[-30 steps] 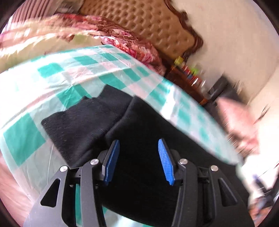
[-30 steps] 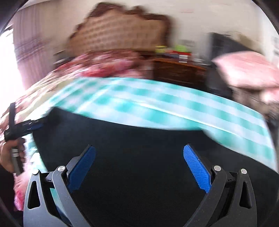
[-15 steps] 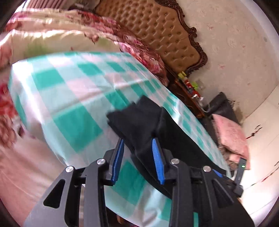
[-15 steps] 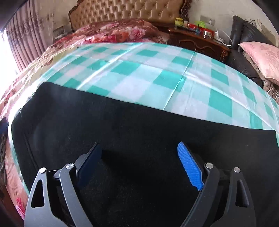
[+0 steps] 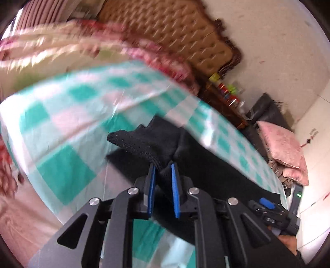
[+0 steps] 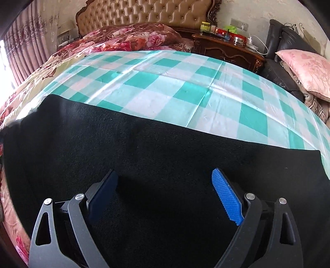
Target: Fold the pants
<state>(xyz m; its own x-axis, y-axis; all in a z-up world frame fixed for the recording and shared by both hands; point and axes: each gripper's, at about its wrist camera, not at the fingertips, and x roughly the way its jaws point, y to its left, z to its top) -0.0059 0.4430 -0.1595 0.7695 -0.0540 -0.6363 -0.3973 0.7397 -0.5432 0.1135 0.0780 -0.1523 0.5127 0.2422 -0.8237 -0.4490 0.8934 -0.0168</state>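
Black pants (image 6: 160,156) lie spread across a teal-and-white checked sheet (image 6: 165,82) on the bed. My left gripper (image 5: 162,165) is shut on the cuff end of the pants (image 5: 144,146) and holds it lifted above the sheet (image 5: 61,127); the rest of the leg trails back to the right. My right gripper (image 6: 165,181) is open, low over the middle of the flat black cloth, with nothing between its blue pads (image 6: 226,195). The right gripper also shows at the lower right of the left wrist view (image 5: 266,204).
A tufted tan headboard (image 6: 144,14) and a floral quilt (image 6: 127,39) lie at the bed's far end. A dark wooden nightstand (image 6: 226,49) with small bottles stands beside it. A pink pillow (image 6: 305,68) rests on a black chair at the right.
My left gripper has closed on the pant cuff and raised it off the sheet. My right gripper has stayed open and settled lower over the pants.
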